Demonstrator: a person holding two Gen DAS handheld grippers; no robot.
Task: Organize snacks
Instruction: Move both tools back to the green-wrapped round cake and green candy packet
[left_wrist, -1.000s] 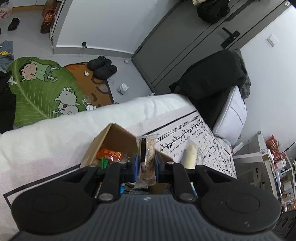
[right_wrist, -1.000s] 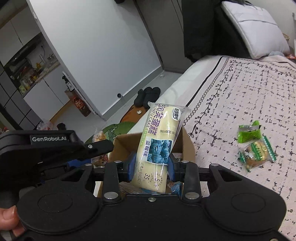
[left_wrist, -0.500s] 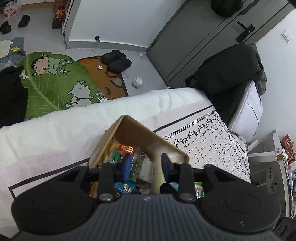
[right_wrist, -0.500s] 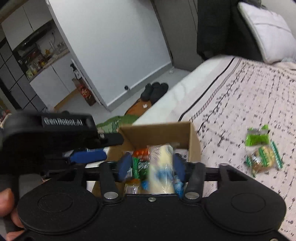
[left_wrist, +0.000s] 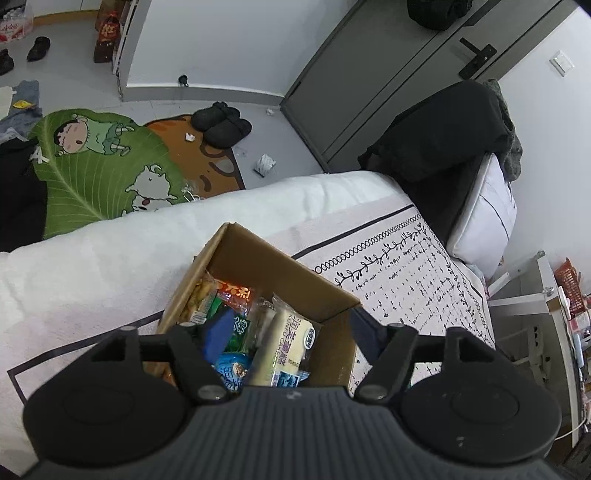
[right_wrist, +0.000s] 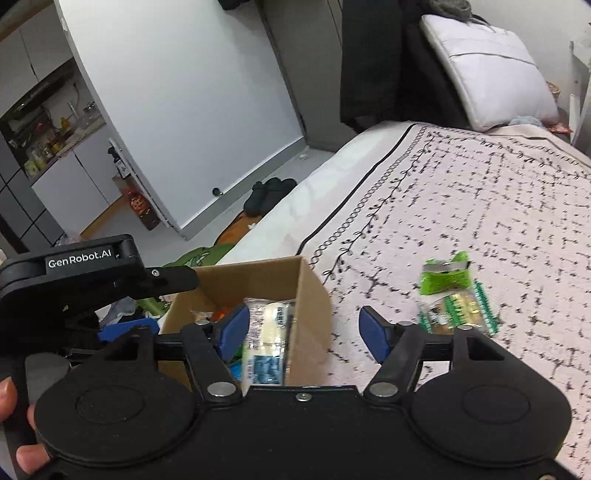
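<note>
A brown cardboard box (left_wrist: 280, 266) stands on the bed and holds several snack packets. A pale yellow cake packet (left_wrist: 286, 345) lies on top inside it, also seen in the right wrist view (right_wrist: 269, 332). My left gripper (left_wrist: 288, 334) is open and empty above the box. My right gripper (right_wrist: 303, 328) is open and empty, its jaws spread over the box's right wall (right_wrist: 310, 314). Two green snack packets (right_wrist: 452, 295) lie on the bedspread to the right of the box.
The patterned bedspread (right_wrist: 480, 206) stretches right of the box toward a white pillow (right_wrist: 487, 70). The bed's white edge (left_wrist: 110, 251) drops to a floor with a green cartoon rug (left_wrist: 99, 166) and black slippers (left_wrist: 221, 123). The left gripper's body (right_wrist: 81, 280) sits left of the box.
Both grippers opened. The left one let go of its brown snack packet and the right one let go of the yellow cake packet; both now lie in the box.
</note>
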